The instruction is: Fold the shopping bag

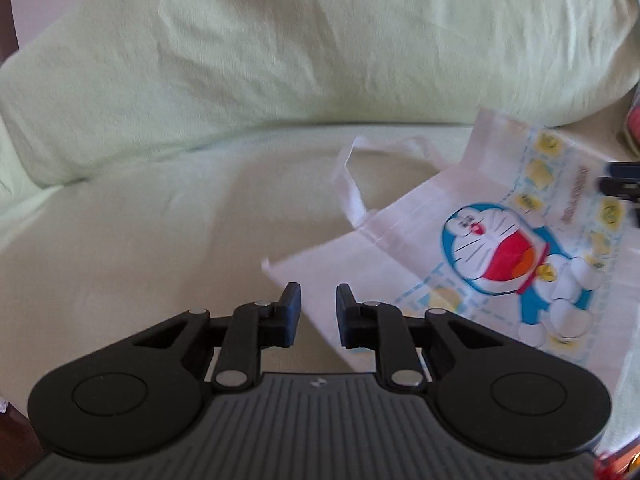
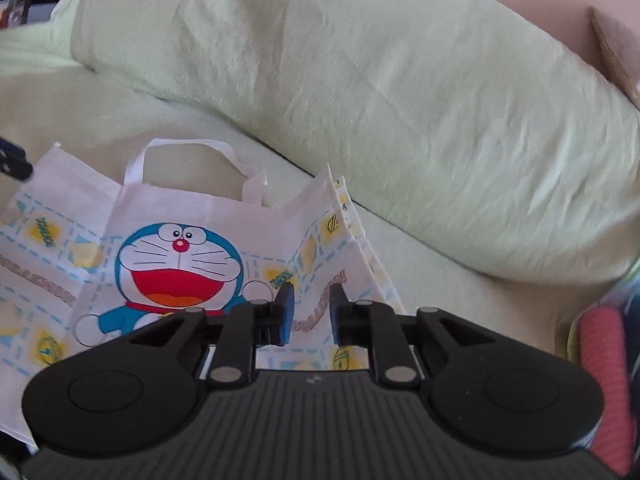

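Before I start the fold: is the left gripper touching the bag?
Cannot tell. In the left wrist view the left gripper is open over a corner of the bag, nothing between its fingers, but height above the fabric is unclear.

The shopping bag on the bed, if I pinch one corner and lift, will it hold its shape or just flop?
Probably flop: the shopping bag lies flat and creased, and its handle loops limply. It looks thin and empty, so likely very light. On the soft bed sheet, pushing would probably bunch it up instead of sliding it.
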A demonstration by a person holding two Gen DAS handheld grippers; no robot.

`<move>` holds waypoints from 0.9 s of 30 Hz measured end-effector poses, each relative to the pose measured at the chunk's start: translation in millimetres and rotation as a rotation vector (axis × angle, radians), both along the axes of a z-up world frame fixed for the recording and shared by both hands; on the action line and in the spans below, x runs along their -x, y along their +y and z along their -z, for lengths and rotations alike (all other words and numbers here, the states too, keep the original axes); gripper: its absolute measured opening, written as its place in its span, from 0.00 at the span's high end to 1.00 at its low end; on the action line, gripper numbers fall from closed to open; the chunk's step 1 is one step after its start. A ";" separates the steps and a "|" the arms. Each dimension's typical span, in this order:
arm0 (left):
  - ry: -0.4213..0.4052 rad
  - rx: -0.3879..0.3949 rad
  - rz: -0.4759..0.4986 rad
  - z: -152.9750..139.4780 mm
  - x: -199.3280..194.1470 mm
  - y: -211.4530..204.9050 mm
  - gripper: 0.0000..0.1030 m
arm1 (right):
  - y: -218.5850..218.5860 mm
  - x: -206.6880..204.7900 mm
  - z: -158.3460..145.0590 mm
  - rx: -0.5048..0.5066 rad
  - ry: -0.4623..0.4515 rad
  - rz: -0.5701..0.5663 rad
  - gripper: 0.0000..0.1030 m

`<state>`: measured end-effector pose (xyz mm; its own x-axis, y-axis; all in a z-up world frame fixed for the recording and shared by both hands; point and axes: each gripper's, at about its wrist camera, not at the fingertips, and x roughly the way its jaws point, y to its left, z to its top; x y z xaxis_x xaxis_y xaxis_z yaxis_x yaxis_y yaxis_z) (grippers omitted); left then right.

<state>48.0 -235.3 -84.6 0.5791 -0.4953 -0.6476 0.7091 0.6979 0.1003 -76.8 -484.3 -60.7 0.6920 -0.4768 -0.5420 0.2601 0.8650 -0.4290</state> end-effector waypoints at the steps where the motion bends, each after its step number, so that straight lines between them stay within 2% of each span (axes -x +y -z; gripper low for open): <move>1: 0.011 0.021 0.070 -3.5 10.0 -3.9 0.78 | -4.9 -7.0 1.8 -0.002 0.017 -0.029 0.86; 3: 0.016 0.021 0.166 -2.3 22.2 -15.7 0.70 | -10.9 -18.9 5.2 -0.008 0.037 -0.075 0.86; 6: 0.037 -0.077 0.248 31.5 25.7 -49.8 0.75 | -18.7 -36.9 21.5 0.010 0.116 -0.149 0.87; 8: 0.052 -0.138 0.286 57.8 19.4 -60.1 0.75 | -29.3 -48.9 38.0 0.022 0.172 -0.174 0.87; 10: -0.014 -0.190 0.304 74.8 18.3 -60.3 0.75 | -52.7 -58.0 54.6 0.008 0.211 -0.124 0.87; 11: -0.059 -0.191 0.321 79.6 19.4 -55.9 0.74 | -64.3 -60.5 60.2 -0.006 0.210 -0.097 0.87; 14: -0.157 -0.191 0.343 88.7 19.0 -44.8 0.74 | -96.9 -56.7 64.4 -0.134 0.109 -0.047 0.87; 17: -0.285 -0.265 0.346 93.8 20.5 -46.0 0.74 | -114.0 -48.5 67.8 -0.196 0.031 0.020 0.87; 19: -0.349 -0.322 0.367 94.4 26.1 -44.1 0.75 | -117.9 -40.6 68.0 -0.228 -0.002 0.054 0.88; 20: -0.370 -0.341 0.379 94.3 29.0 -43.4 0.75 | -114.8 -38.4 69.3 -0.163 0.015 0.090 0.86; 21: -0.363 -0.337 0.395 93.4 32.5 -43.4 0.75 | -111.6 -36.2 70.5 -0.097 0.032 0.126 0.83; 23: -0.348 -0.328 0.425 91.5 39.5 -43.5 0.74 | -107.8 -29.5 65.6 -0.027 0.073 0.189 0.83; 25: -0.334 -0.319 0.455 89.7 46.4 -43.6 0.74 | -92.0 -8.0 36.5 -0.024 -0.002 0.184 0.82; 26: -0.327 -0.315 0.470 88.8 49.9 -43.7 0.74 | -77.9 -1.7 32.9 -0.040 -0.005 0.124 0.82; 27: -0.319 -0.310 0.485 87.9 53.3 -43.7 0.69 | -63.8 4.7 29.4 -0.056 -0.008 0.064 0.82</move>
